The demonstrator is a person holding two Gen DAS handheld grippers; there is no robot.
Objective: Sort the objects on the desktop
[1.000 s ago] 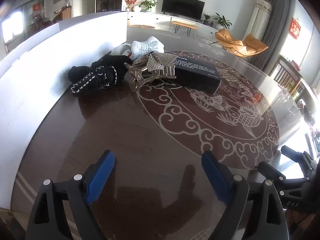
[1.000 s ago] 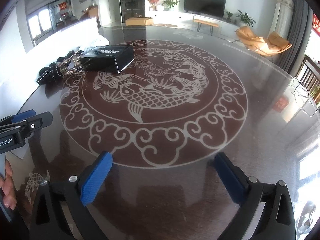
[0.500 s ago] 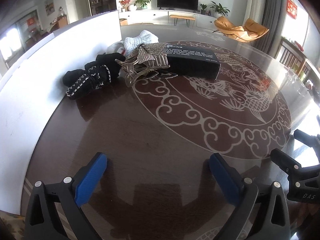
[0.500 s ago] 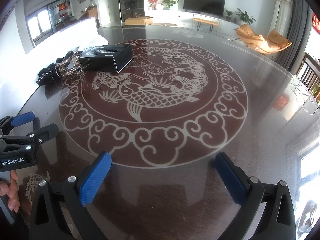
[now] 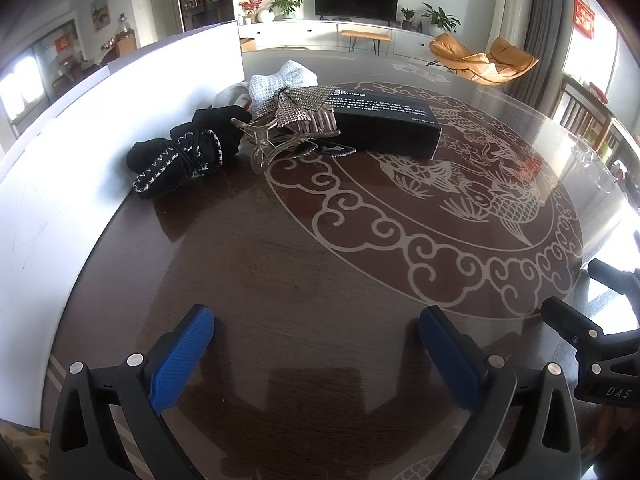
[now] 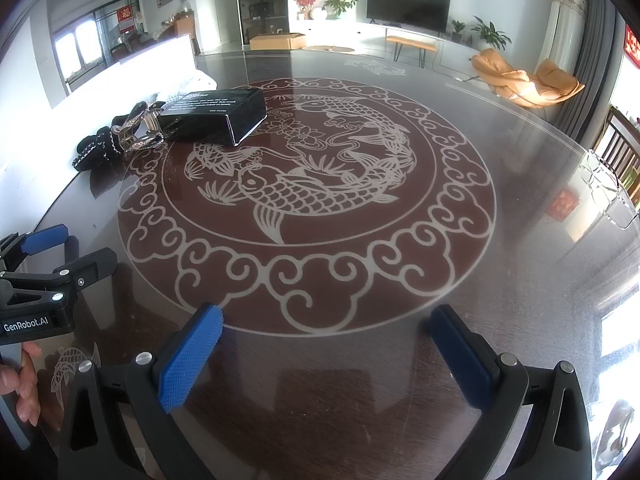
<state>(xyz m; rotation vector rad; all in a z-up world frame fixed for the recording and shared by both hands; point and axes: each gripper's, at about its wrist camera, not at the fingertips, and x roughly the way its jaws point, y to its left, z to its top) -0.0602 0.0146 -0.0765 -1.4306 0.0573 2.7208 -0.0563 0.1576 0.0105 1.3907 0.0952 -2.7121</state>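
Left gripper (image 5: 316, 330): jaws spread wide, having just been opening; nothing between them; low over bare near table (image 5: 304, 280)
Right gripper (image 6: 326, 326): jaws wide apart, empty; over the near rim of the fish pattern
Box (image 5: 384, 126): black, flat on the far left of the table
Clip (image 5: 288, 136): clear claw with a sparkly bow, touching the box's left end
Black cloth (image 5: 180, 156): bundled left of the clip, against the white board (image 5: 80, 152)
White cloth (image 5: 280, 80): behind the clip, far side

Black plastic tongs (image 5: 316, 328) with ribbed blue pads (image 5: 182, 360), silver screws, white "GenRobot.AI" lettering.
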